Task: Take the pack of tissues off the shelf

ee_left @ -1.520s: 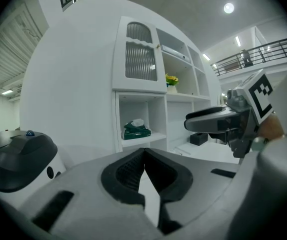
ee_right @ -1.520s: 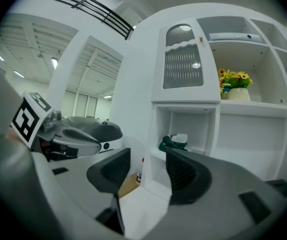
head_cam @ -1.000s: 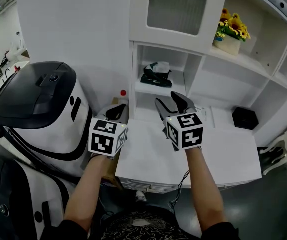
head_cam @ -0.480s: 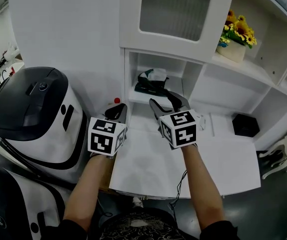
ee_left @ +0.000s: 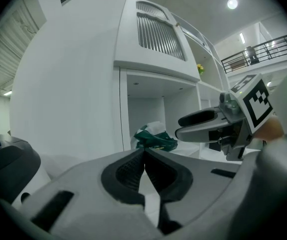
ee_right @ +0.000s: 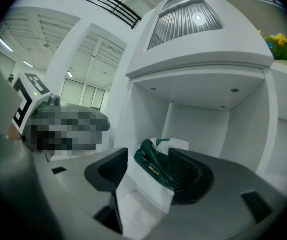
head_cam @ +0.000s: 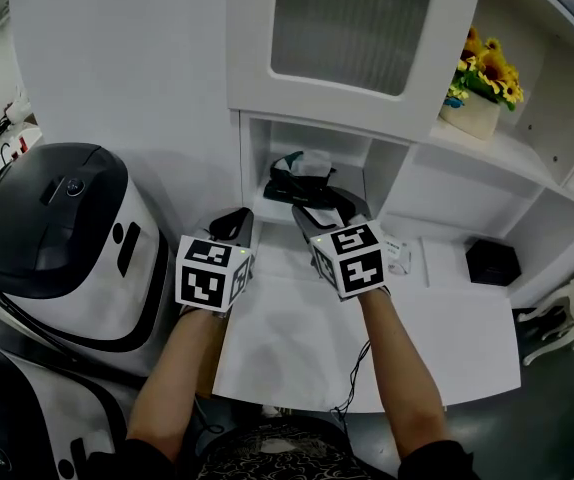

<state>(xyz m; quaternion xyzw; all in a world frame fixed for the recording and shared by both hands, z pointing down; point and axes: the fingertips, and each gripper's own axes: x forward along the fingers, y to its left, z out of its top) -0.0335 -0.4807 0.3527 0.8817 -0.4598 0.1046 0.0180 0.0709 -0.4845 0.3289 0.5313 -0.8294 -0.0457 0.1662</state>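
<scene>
At the shelf (head_cam: 248, 168) mouth, my right gripper (head_cam: 324, 211), jaws just opened wide and empty, faces the tissues (head_cam: 302, 173); next, reach in, straddle, close.

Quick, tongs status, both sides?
Left tongs: closed, empty.
Right tongs: open, just been opening, nothing between them; pack of tissues just ahead.

right gripper (head_cam: 329, 208): moved forward, tips now at the mouth of the shelf (head_cam: 248, 163) compartment
right jaws: have just been opening; pack of tissues (head_cam: 302, 171) shows between them, not pressed
left gripper (head_cam: 233, 222): moved forward alongside
</scene>
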